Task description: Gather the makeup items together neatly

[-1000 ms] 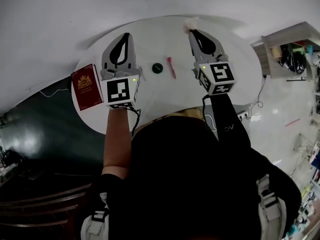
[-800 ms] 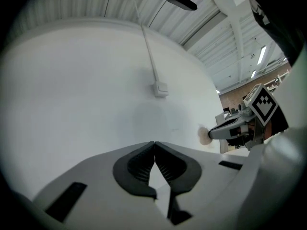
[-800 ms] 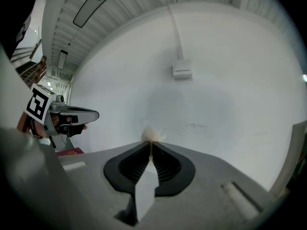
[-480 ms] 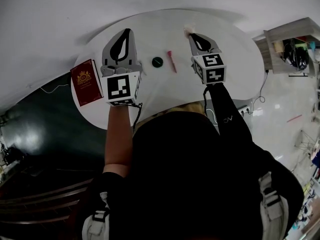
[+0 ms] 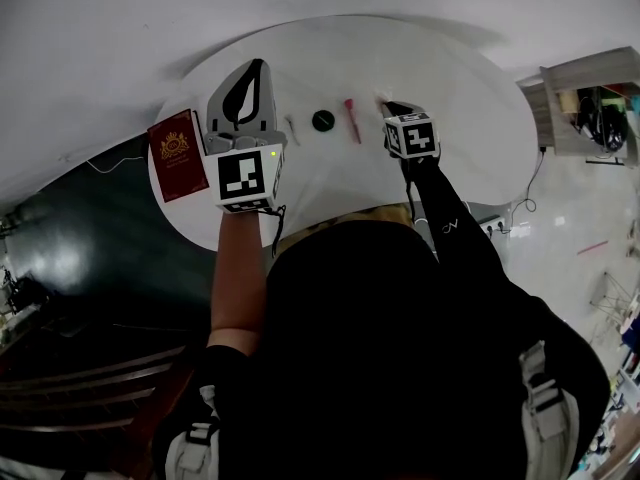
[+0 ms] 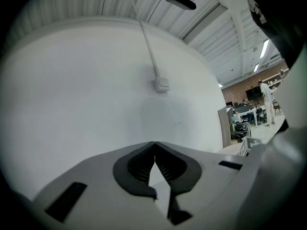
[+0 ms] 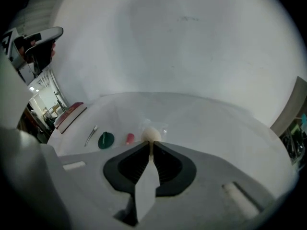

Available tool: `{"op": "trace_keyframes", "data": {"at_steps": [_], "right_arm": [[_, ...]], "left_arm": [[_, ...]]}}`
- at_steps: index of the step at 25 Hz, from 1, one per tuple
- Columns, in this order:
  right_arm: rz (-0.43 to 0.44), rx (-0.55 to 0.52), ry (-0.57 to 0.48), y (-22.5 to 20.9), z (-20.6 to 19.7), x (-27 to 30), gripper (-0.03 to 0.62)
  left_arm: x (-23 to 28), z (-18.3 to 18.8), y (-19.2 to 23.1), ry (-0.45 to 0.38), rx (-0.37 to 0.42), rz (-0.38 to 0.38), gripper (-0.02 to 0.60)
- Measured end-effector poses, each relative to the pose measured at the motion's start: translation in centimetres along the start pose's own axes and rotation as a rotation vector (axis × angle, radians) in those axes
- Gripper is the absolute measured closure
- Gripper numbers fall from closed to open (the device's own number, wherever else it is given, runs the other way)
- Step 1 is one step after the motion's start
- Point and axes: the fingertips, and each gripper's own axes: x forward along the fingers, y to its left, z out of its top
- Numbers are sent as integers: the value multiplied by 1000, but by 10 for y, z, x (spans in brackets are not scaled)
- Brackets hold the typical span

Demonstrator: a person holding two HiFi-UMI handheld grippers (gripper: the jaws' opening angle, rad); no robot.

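On the round white table [image 5: 460, 88] lie a silver hair clip [image 5: 291, 128], a round green compact [image 5: 322, 120] and a pink-red stick [image 5: 352, 120] in a row. The right gripper view shows the same hair clip [image 7: 91, 135], compact [image 7: 106, 140] and stick [image 7: 130, 138]. My right gripper [image 5: 393, 107] points steeply down just right of the stick. Its jaws have just been opening a little, and the right gripper [image 7: 150, 145] still pinches the edge of a clear packet holding a beige sponge [image 7: 151, 134], low at the table. My left gripper [image 5: 254, 66] hovers shut and empty, level, and in its own view the left gripper [image 6: 154, 143] faces a wall.
A red book [image 5: 178, 154] lies at the table's left edge, beside the left gripper. A white wall [image 6: 96, 80] with a cable stands behind the table. Shelving [image 5: 590, 98] stands off to the right on the shiny floor.
My right gripper has come down from over the table's far side to the tabletop beside the pink-red stick, tilting steeply downward with the sponge packet. The left gripper has stayed put.
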Motion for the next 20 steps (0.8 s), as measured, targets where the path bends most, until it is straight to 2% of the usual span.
{"op": "trace_keyframes", "data": {"at_steps": [4, 12, 20], "right_arm": [[-17, 41, 83, -6, -22, 14, 564], [-48, 74, 138, -15, -16, 8, 563], [-38, 114, 171, -15, -26, 11, 563]], "left_arm": [[-2, 2, 3, 1, 21, 14, 572], [-1, 4, -4, 1, 6, 4, 572], [1, 8, -9, -5, 8, -5, 572]]}}
